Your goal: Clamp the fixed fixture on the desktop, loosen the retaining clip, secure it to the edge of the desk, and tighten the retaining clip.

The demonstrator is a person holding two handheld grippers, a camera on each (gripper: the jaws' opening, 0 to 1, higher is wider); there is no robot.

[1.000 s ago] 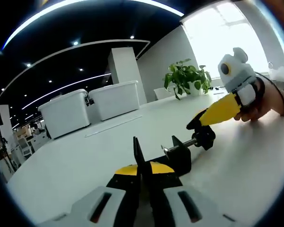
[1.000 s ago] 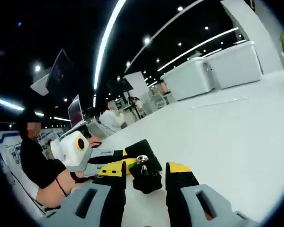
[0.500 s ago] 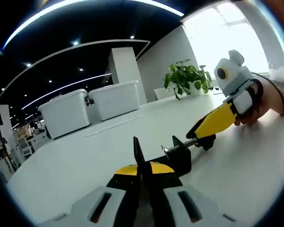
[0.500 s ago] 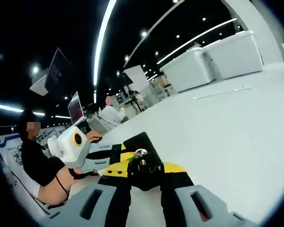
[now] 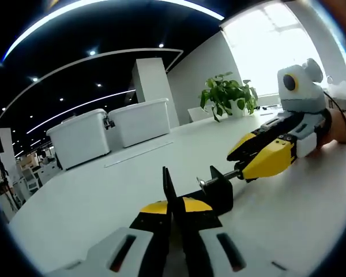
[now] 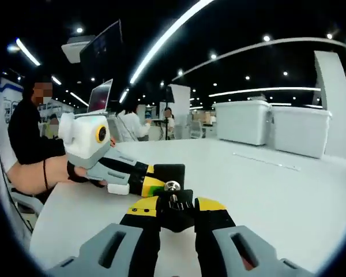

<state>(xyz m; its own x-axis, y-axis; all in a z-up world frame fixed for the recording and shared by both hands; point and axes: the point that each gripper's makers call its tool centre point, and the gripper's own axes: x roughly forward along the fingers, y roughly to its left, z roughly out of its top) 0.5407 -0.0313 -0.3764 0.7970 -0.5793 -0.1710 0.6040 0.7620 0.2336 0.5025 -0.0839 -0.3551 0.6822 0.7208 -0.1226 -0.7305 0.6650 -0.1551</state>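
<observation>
Compared with one second ago, the right gripper [image 5: 259, 158] is rolled about the screw axis, and its yellow-tipped jaws, then apart on either side of the knob [image 6: 173, 203], now press on it from both sides. In the left gripper view, the right gripper's two jaws appear one above the other at the end of the threaded screw [image 5: 219, 178].

The left gripper [image 5: 174, 214] is closed on the black clamp fixture [image 5: 210, 193]; its jaws meet on the fixture's upright plate with no gap visible. In the right gripper view, the left gripper [image 6: 149, 182] grips the fixture from the left side.

The fixture rests on the white desk [image 5: 92, 196], well inside the desktop surface. Its screw runs horizontally from the black body toward the right gripper.

Two white storage bins [image 5: 106, 133] and a potted plant [image 5: 228, 95] stand at the far side of the desk. Seated persons [image 6: 23, 135] occupy the background of the right gripper view.
</observation>
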